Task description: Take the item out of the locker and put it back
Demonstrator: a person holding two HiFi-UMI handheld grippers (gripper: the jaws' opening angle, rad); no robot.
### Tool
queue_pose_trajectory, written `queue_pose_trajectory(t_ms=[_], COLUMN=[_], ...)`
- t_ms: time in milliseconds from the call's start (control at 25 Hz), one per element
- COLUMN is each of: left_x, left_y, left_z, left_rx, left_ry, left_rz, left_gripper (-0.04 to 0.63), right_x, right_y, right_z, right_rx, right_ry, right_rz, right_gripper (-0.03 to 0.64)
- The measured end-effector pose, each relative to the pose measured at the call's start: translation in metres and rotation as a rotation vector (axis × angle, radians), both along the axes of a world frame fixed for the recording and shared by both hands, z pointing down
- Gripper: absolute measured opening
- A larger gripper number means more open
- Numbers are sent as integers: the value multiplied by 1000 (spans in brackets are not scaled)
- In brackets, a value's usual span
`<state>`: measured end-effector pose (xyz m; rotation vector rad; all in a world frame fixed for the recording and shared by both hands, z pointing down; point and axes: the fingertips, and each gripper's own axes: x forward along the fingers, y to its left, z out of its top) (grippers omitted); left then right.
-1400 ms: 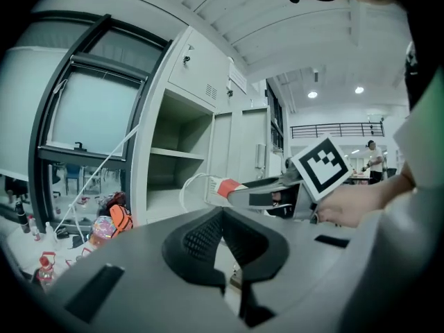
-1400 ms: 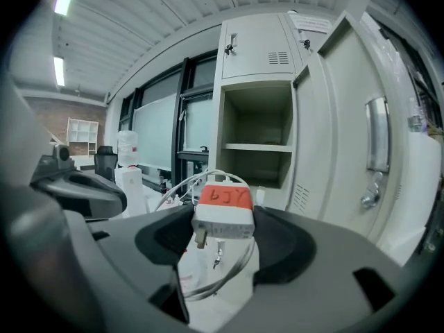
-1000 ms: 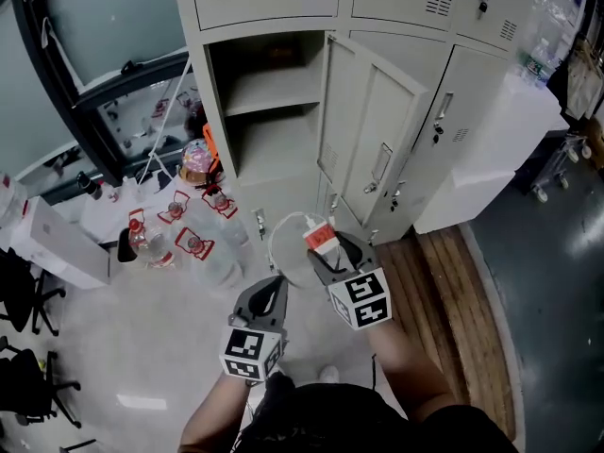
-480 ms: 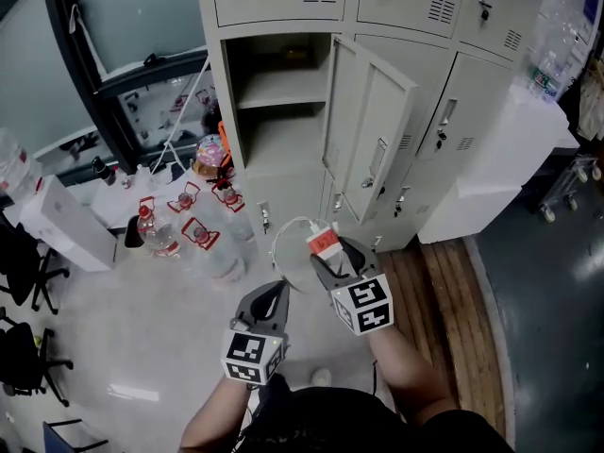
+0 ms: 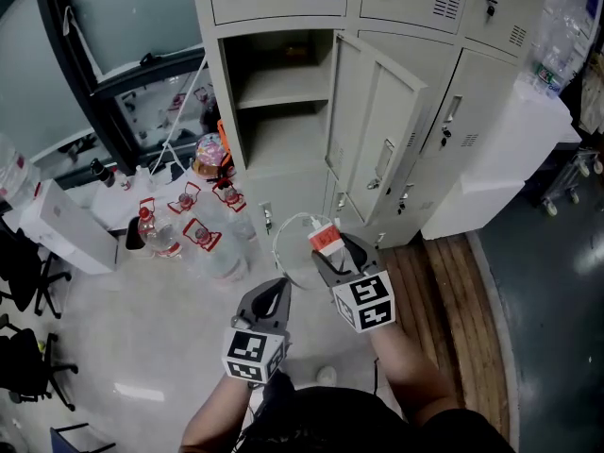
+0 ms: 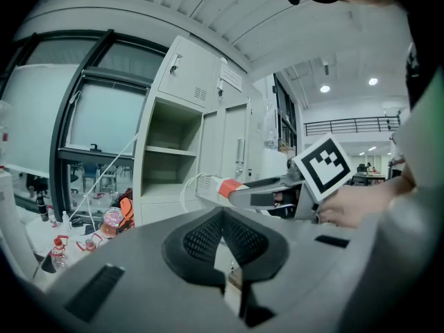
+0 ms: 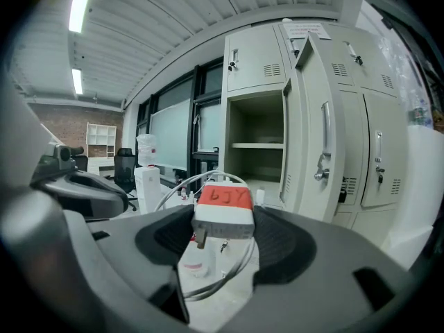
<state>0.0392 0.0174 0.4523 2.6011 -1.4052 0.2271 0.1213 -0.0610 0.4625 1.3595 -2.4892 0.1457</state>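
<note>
My right gripper (image 5: 330,253) is shut on a white charger (image 5: 324,237) with an orange-red taped end; its white cable (image 5: 283,248) hangs in a loop to the left. In the right gripper view the charger (image 7: 223,210) sits across the pads of the right gripper (image 7: 222,231). The grey locker (image 5: 283,111) stands ahead with one compartment open, a shelf inside and nothing on it that I can see. Its door (image 5: 377,130) swings out to the right. My left gripper (image 5: 272,291) hangs lower left of the right one, shut and empty (image 6: 222,214). The left gripper view shows the charger (image 6: 215,186) held up to its right.
Several water bottles (image 5: 203,243) with red labels stand on the floor left of the locker. A white box (image 5: 66,229) and black office chairs (image 5: 19,281) lie further left. A white cabinet (image 5: 491,149) and a wooden floor strip (image 5: 444,291) are to the right.
The head view has shifted slightly. Both grippers and the held charger keep their places in front of the open locker.
</note>
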Motion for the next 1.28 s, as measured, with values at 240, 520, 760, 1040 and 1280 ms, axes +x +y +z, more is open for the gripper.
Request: queue_pose_trajectory(t_ms=[240, 520, 760, 1040, 1280], left_x=[-22, -55, -88, -123, -140], left_y=[-30, -70, -101, -135, -155], left_z=[-4, -7, -7, -6, -7], left_rx=[4, 8, 9, 7, 15], left_ry=[2, 1, 4, 11, 13], left_rz=[14, 36, 62, 96, 137], left_gripper=[3, 3, 3, 3, 3], right_x=[-17, -44, -73, -104, -118], right_y=[-27, -65, -95, -126, -144], right_z=[1, 2, 1, 1, 1], right_rx=[-13, -25, -27, -25, -20], right_ry=[2, 8, 11, 11, 18], right_rz=[24, 56, 85, 126, 169], right_gripper=[268, 268, 268, 268, 268])
